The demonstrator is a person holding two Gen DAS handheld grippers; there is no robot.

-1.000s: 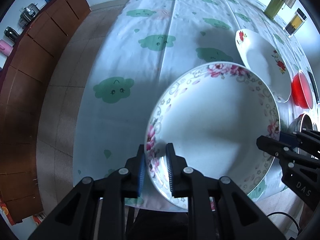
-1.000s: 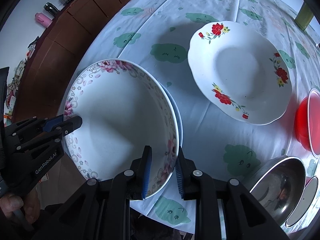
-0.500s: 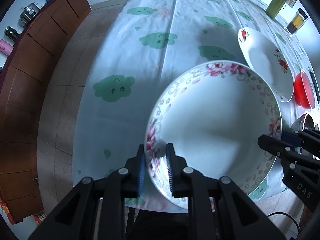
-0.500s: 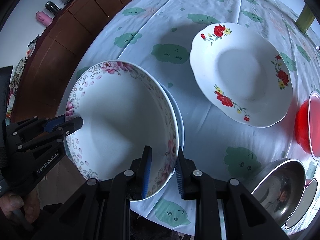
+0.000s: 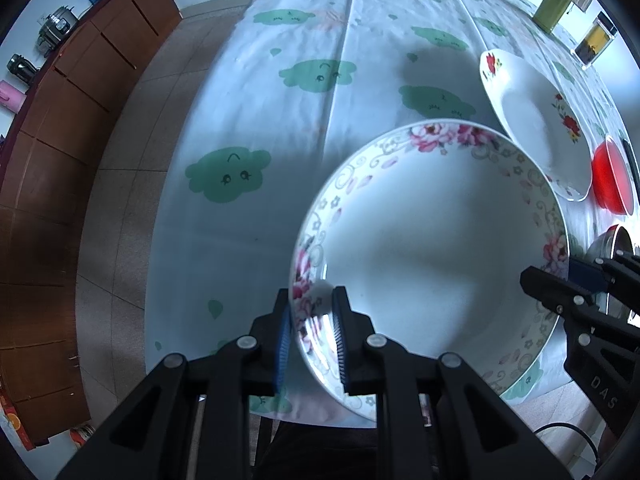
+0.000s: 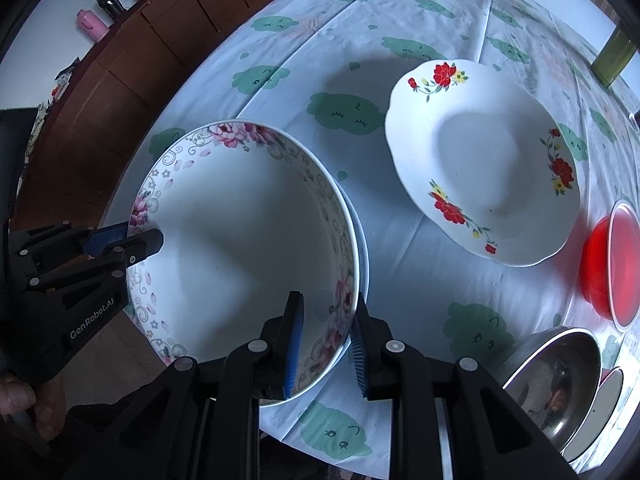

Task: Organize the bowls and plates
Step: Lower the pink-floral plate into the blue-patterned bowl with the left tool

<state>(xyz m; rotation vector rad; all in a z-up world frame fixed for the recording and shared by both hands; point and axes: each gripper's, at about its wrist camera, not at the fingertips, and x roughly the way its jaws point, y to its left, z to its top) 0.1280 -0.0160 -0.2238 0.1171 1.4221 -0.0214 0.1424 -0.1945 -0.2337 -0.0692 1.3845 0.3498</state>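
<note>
Left tongs [image 5: 310,320] clamped on the near-left rim of the pink-flowered bowl [image 6: 240,248]; right tongs [image 6: 326,340] clamped on its opposite rim. Bowl sits at the near table [image 5: 280,140] edge, over a white plate [image 6: 362,248] peeking out beneath. Farther right: red-flowered plate [image 6: 480,160], red bowl [image 6: 612,264], steel bowl [image 6: 556,376].

A green tin [image 5: 554,8] and glass jar [image 5: 595,40] stand on the cloud-print tablecloth [image 5: 304,128].
</note>
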